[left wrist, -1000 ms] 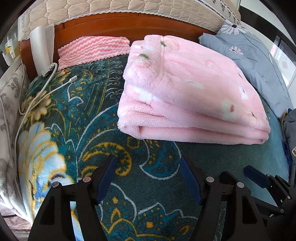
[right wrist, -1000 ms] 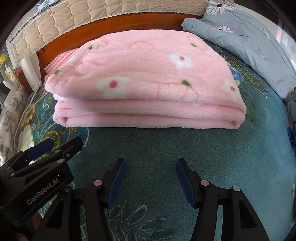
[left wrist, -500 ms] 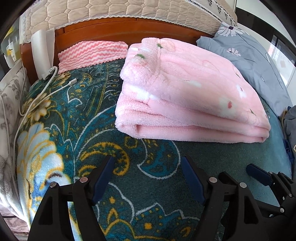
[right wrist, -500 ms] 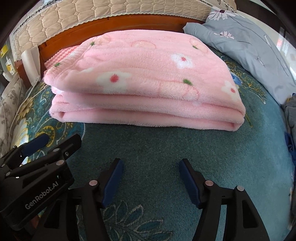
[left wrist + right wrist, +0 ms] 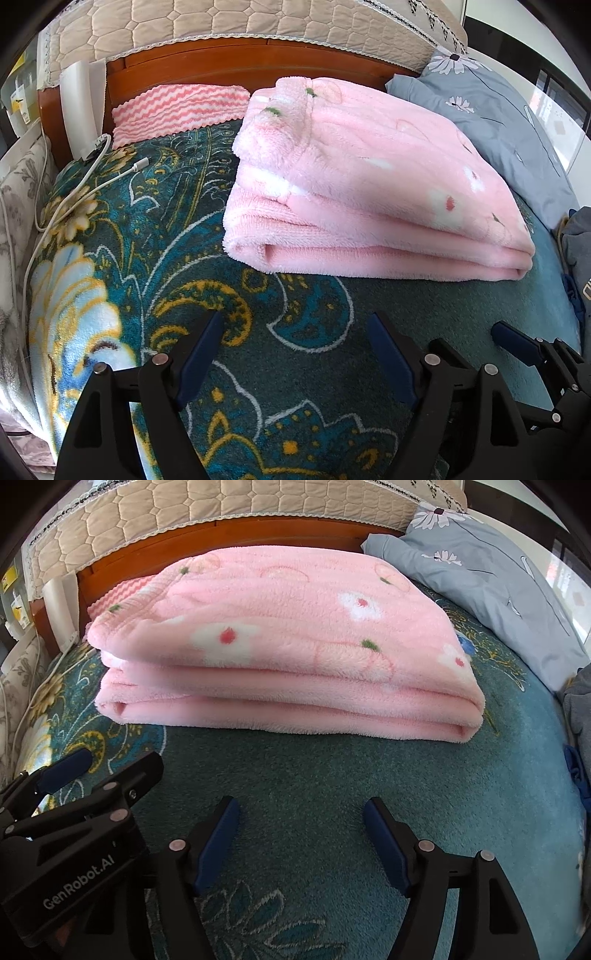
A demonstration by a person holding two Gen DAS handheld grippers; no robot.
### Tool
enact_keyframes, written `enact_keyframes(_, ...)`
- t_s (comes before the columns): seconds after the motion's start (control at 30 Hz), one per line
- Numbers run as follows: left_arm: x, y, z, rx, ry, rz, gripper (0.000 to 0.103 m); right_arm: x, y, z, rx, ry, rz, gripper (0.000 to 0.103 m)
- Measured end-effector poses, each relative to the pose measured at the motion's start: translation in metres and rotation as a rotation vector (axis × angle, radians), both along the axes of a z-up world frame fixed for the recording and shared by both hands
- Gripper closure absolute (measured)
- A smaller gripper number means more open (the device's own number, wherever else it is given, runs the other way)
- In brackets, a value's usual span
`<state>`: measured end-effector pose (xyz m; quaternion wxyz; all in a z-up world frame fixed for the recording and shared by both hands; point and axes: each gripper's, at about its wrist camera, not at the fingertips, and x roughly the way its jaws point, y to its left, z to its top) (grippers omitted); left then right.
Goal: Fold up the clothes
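A folded pink fleece garment [image 5: 280,646] with white flowers lies on a teal patterned blanket [image 5: 332,782] covering a bed, a grey flowered pillow [image 5: 498,579] just beside it. The right gripper [image 5: 301,834] hovers in front, jaws wide apart and empty; the left gripper [image 5: 74,812] shows at lower left.
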<state>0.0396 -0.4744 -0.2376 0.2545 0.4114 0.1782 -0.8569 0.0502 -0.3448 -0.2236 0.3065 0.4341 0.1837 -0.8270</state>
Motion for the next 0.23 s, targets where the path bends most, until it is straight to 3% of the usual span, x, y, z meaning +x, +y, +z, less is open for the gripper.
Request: enact_keyframes(0.23, 0.0009, 0.0019, 0.0003, 0.004, 0.003, -0.001, 0.021, 0.0039, -0.0032, 0.0028, 0.001, 0.004, -0.004, 0.027)
